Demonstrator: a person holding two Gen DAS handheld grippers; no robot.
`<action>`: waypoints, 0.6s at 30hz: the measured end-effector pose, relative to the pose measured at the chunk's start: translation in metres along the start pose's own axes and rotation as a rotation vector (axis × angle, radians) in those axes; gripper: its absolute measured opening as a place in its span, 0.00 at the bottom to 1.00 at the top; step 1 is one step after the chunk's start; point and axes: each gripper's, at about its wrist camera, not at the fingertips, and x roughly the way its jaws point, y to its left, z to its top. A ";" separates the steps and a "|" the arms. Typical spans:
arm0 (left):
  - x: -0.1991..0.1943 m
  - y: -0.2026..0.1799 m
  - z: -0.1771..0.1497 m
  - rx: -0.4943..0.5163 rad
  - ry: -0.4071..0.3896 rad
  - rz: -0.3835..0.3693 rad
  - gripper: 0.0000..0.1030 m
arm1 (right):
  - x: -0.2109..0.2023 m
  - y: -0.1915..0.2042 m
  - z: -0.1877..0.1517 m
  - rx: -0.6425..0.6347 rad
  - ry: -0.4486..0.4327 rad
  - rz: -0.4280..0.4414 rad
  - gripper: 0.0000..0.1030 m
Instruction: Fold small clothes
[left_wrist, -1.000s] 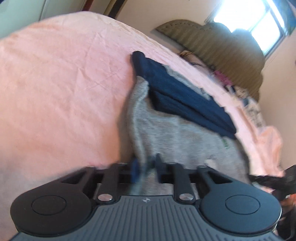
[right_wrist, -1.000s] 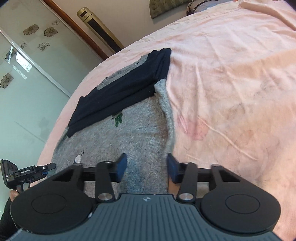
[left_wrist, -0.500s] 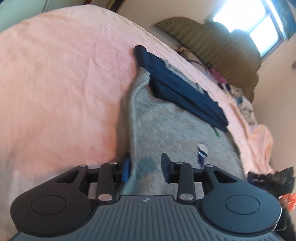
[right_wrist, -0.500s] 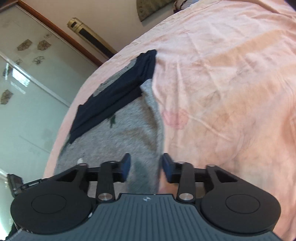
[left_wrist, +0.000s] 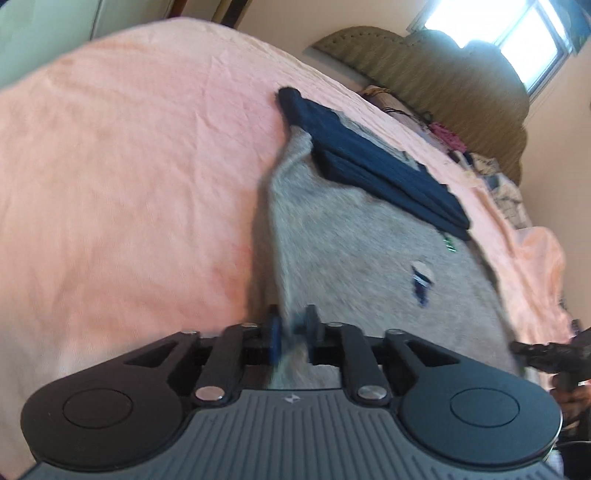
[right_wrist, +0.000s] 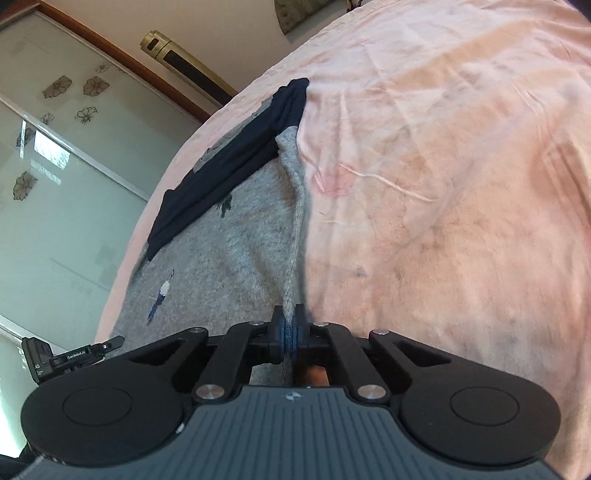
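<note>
The grey knitted sweater with navy sleeves (right_wrist: 221, 236) lies spread on the pink bedsheet (right_wrist: 443, 184). The right gripper (right_wrist: 289, 326) pinches its near edge tight; the left gripper (left_wrist: 293, 328), blurred, seems clamped on the opposite near edge.

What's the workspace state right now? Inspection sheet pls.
Surface: pink bedsheet, wrinkled.
Job's things: grey sweater lying on it, navy sleeves folded across the far part.
Clutter: small items by the headboard, blurred.
Grippers: left hand-held gripper closing on the sweater's near edge, narrow gap; right hand-held gripper shut on its edge.
Cables: nothing seen.
Surroundings: headboard, window, glass doors.
</note>
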 end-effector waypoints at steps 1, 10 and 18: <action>-0.006 0.001 -0.007 -0.014 0.001 -0.032 0.37 | -0.003 0.002 -0.005 0.002 0.018 0.026 0.24; -0.014 -0.024 -0.029 0.119 -0.005 0.104 0.04 | -0.013 0.023 -0.038 -0.133 0.103 0.028 0.07; -0.031 -0.011 -0.047 0.009 0.029 -0.068 0.53 | -0.033 0.004 -0.044 -0.029 0.074 0.052 0.23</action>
